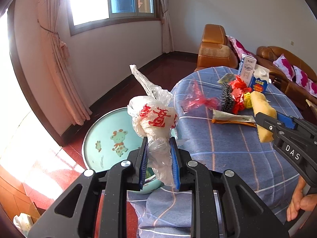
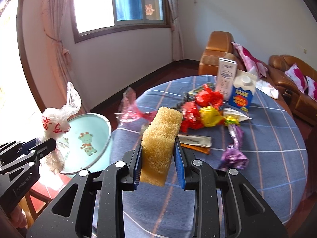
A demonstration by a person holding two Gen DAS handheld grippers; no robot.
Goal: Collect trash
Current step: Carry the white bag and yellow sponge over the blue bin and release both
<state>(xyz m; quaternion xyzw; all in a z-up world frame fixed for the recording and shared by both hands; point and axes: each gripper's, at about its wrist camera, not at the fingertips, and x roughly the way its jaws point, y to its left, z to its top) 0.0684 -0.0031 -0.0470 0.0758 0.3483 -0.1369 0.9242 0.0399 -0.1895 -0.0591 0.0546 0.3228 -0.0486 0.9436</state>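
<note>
My left gripper (image 1: 158, 148) is shut on a crumpled white plastic bag (image 1: 155, 117) with red characters, held over a light green basin (image 1: 105, 138) beside the table. The bag also shows in the right wrist view (image 2: 56, 125), above the basin (image 2: 87, 138). My right gripper (image 2: 158, 148) is shut on a yellow sponge (image 2: 160, 138), held above the table's left part; the sponge also shows in the left wrist view (image 1: 261, 115). More trash lies on the table: a red plastic scrap (image 2: 130, 111), red and yellow wrappers (image 2: 204, 111), a purple wrapper (image 2: 234, 152) and flat sachets (image 2: 196, 140).
The round table (image 2: 267, 138) has a blue checked cloth. A white box (image 2: 225, 77) and a blue carton (image 2: 242, 95) stand at its far side, with a dark hairbrush (image 1: 226, 97) nearby. Brown leather sofas (image 2: 287, 83) with pink cushions stand behind. A window and curtains are at the left.
</note>
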